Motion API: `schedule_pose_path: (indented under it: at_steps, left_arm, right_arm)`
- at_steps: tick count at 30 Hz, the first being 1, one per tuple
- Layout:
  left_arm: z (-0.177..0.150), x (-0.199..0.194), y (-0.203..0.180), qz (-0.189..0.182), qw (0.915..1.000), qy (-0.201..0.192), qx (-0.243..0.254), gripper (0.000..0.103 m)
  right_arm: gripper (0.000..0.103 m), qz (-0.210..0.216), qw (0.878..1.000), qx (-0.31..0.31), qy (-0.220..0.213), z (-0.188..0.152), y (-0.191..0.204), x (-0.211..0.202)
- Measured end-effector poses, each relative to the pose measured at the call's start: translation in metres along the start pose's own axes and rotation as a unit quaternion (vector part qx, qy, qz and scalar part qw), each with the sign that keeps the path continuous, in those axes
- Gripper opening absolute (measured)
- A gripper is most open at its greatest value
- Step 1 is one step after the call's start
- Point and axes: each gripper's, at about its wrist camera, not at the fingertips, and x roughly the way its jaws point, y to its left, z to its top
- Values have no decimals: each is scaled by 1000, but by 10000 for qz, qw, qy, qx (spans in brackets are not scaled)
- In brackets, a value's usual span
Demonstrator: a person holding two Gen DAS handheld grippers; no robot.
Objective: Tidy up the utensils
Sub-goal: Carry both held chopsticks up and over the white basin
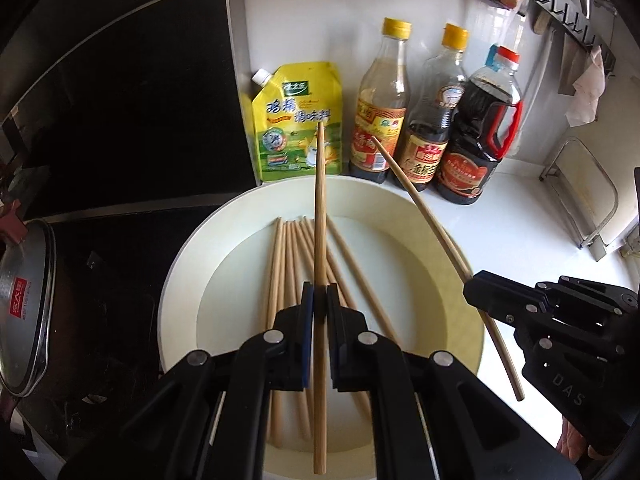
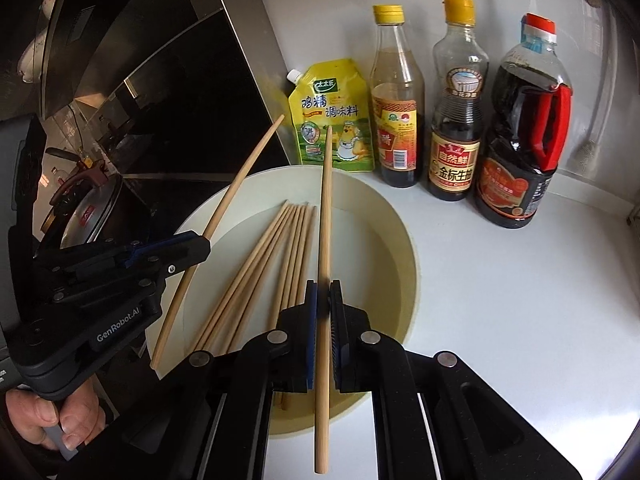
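Your white bowl (image 1: 420, 216) holds loose chopsticks (image 1: 280, 280) lying lengthwise, tips toward the bottles (image 1: 380, 120). Above it, your left gripper (image 1: 320, 300) pinches one chopstick (image 1: 320, 200) pointing forward (running between the fingers); your right gripper (image 2: 323, 292) clamps another chopstick (image 2: 326, 220) likewise.

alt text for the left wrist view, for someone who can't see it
The left gripper is shut on one wooden chopstick above a white bowl that holds more chopsticks, while the right gripper at the right holds a second chopstick. A yellow seasoning pouch and three sauce bottles stand behind on the white counter.
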Motion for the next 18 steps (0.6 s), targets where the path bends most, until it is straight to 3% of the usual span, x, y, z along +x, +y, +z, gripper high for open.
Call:
schedule_pose_path:
  at_steps: [16,18]
  left_arm:
    - [-13,43,21,62,9980,547,-294,8]
    - [-13,44,24,84,9978,558,-358,14]
  right_arm:
    - [6,77,9961,153,863,8,13,69]
    - [6,94,9957,134,907,8,13,70]
